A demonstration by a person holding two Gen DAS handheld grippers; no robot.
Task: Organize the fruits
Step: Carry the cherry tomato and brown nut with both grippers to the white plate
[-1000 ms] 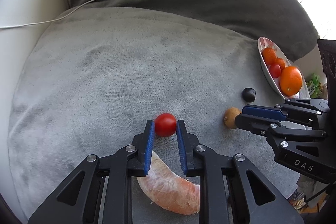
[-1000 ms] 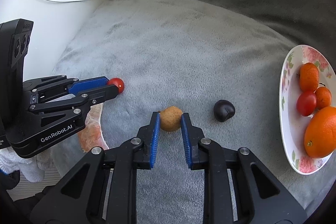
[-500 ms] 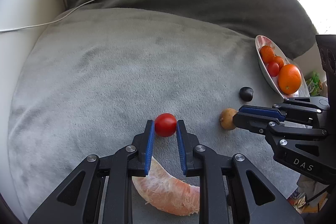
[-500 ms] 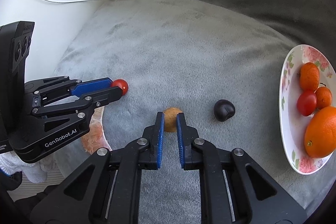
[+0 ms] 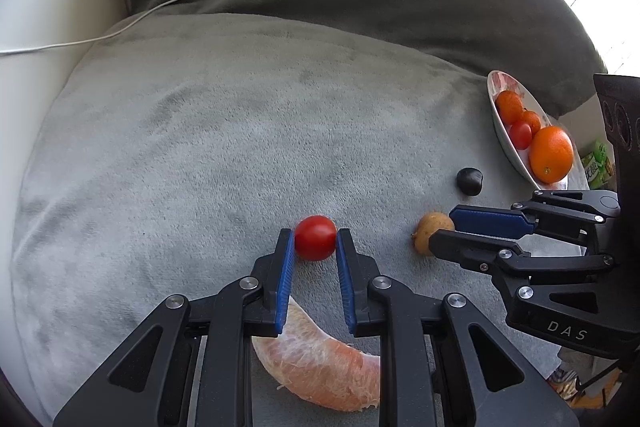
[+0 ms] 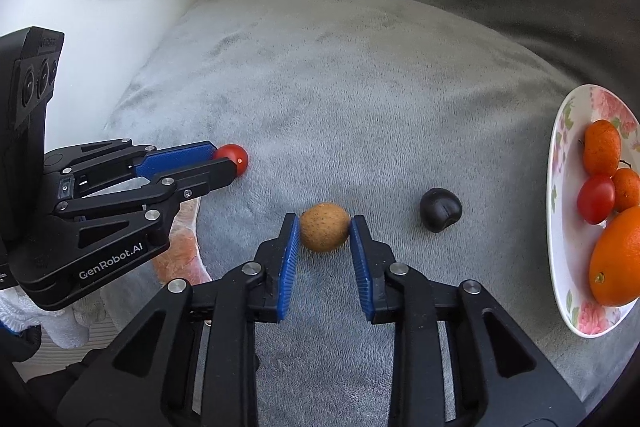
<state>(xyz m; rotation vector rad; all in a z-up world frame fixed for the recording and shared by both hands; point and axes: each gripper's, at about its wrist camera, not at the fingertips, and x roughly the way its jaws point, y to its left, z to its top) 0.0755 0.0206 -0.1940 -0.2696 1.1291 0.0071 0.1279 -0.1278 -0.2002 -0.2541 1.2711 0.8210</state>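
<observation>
Right tongs (image 6: 325, 233) wider than before, opening around brown fruit (image 6: 324, 233), maybe just touching, left tongs (image 5: 315, 239) squeezing red tomato (image 5: 315, 237), on grey cushion (image 5: 200, 147).

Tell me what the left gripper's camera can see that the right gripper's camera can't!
Only the left wrist view shows the whole peeled citrus segment and a green packet past the plate. Only the right wrist view shows the plate's flower pattern from above. Both show the left gripper shut on the red tomato, the right gripper opening around the brown fruit, the dark fruit, and the grey cushion.
</observation>
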